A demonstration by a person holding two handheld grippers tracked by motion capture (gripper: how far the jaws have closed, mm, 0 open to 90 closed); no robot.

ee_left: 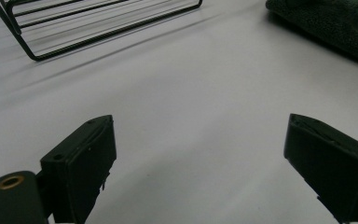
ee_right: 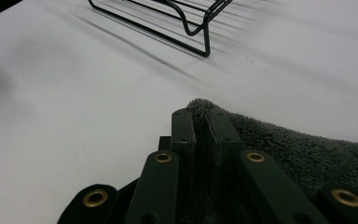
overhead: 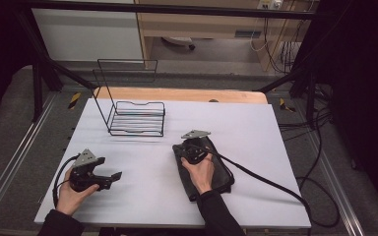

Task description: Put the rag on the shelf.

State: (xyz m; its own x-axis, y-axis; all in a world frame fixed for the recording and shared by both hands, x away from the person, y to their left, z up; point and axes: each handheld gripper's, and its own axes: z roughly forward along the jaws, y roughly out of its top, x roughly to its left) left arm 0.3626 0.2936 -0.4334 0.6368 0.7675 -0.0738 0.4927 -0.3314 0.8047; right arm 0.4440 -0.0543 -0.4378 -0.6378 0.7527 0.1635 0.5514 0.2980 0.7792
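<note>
A dark green towel [overhead: 221, 174] lies folded on the white table [overhead: 256, 128], right of centre. My right gripper [overhead: 181, 147] sits at the towel's far left corner, held by a hand that rests on the cloth. In the right gripper view its jaws [ee_right: 199, 116] stand close together with the fuzzy towel [ee_right: 298, 149] corner pinched between them, low over the table. My left gripper [overhead: 112, 179] is at the near left, held low and pointing right. Its jaws [ee_left: 200, 163] stand wide apart over bare table, with the towel [ee_left: 335, 23] edge far ahead at the upper right.
A black wire rack [overhead: 137, 118] with a tall wire back stands at the far left of the table, beyond both grippers; its base shows as rack [ee_left: 74, 28] and rack [ee_right: 186, 14]. A black cable [overhead: 275, 184] trails from the right gripper off the table's right edge.
</note>
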